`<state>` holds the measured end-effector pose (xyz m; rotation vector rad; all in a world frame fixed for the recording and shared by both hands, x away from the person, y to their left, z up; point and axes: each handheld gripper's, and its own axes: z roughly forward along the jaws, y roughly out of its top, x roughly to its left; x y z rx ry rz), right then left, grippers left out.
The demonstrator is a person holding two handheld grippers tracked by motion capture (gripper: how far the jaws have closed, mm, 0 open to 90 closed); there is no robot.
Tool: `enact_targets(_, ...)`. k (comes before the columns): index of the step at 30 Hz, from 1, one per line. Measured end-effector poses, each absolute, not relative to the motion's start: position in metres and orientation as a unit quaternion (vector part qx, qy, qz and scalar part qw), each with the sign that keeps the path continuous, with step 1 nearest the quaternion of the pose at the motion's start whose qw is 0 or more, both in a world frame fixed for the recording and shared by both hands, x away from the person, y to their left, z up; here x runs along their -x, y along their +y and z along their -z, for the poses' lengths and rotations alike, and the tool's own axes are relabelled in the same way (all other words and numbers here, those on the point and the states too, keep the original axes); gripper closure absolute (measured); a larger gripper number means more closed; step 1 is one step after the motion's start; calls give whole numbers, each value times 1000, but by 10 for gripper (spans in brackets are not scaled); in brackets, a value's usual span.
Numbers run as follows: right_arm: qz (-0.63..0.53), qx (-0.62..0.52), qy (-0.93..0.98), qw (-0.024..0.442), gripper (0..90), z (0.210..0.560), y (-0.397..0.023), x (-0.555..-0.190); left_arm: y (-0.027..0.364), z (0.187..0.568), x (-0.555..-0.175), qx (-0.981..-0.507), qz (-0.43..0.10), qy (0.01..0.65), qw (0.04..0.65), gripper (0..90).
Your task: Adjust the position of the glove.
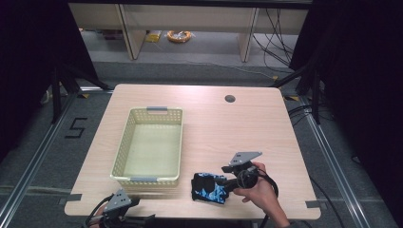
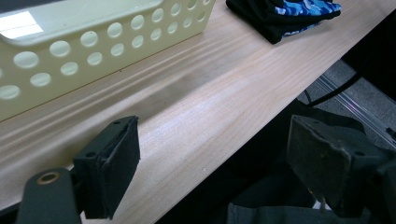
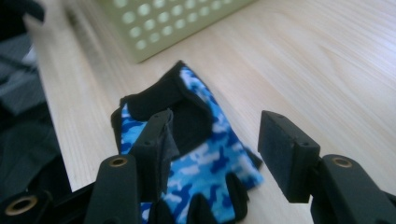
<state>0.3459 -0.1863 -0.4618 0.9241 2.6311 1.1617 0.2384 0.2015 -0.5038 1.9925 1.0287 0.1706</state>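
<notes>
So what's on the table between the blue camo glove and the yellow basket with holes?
Nothing: in the high view, only bare wood of the pale wooden table separates the blue-and-black camouflage fingerless glove from the pale yellow perforated plastic basket.

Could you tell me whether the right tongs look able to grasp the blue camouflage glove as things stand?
Probably yes: the right tongs stand open right over the glove, which lies flat on the table beside the basket, with nothing between them.

The right hand angles its black two-jaw right gripper leftward with jaws parted, pads pressing nothing, while the black left gripper sits low at the near edge, jaws spread wide.
</notes>
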Motion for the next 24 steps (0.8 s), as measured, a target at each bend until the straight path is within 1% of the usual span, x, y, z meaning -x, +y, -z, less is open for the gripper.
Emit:
enact_targets(1, -394, -331, 855, 67, 453, 462, -191, -341, 203, 504, -239, -804, -78, 411, 423, 169)
enact_targets(2, -400, -352, 844, 69, 453, 462, -195, -335, 202, 503, -239, -800, -66, 413, 431, 170)
enact_targets(3, -401, -376, 832, 67, 454, 462, -198, -330, 202, 504, -239, -798, -68, 414, 434, 174)
enact_targets(6, -403, -404, 817, 84, 451, 467, -205, -320, 201, 504, -239, -798, -72, 414, 432, 180)
enact_targets(8, -406, -426, 804, 87, 449, 472, -209, -316, 202, 504, -239, -802, -76, 413, 424, 188)
enact_targets(9, -400, -433, 803, 84, 449, 473, -210, -314, 200, 504, -239, -795, -70, 415, 437, 193)
enact_targets(10, -401, -436, 802, 76, 449, 477, -210, -313, 200, 503, -238, -797, -72, 417, 431, 197)
enact_targets(13, -398, -448, 798, 73, 449, 483, -209, -310, 196, 503, -238, -795, -61, 413, 439, 226)
enact_targets(14, -399, -445, 799, 67, 448, 485, -208, -310, 196, 502, -239, -807, -60, 402, 428, 232)
enact_targets(16, -397, -446, 800, 68, 436, 487, -207, -309, 186, 504, -237, -805, -56, 396, 439, 253)
enact_targets(19, -393, -448, 801, 64, 433, 490, -205, -308, 168, 503, -236, -819, -39, 375, 434, 267)
enact_targets(20, -390, -450, 801, 65, 433, 490, -204, -308, 164, 504, -237, -822, -52, 365, 433, 278)
enact_targets(21, -384, -457, 800, 63, 432, 490, -204, -307, 158, 502, -236, -825, -34, 360, 433, 285)
enact_targets(23, -394, -450, 799, 60, 426, 492, -202, -309, 148, 503, -239, -831, -42, 343, 436, 287)
enact_targets(24, -387, -451, 801, 65, 421, 491, -202, -309, 142, 503, -241, -835, -41, 341, 430, 287)
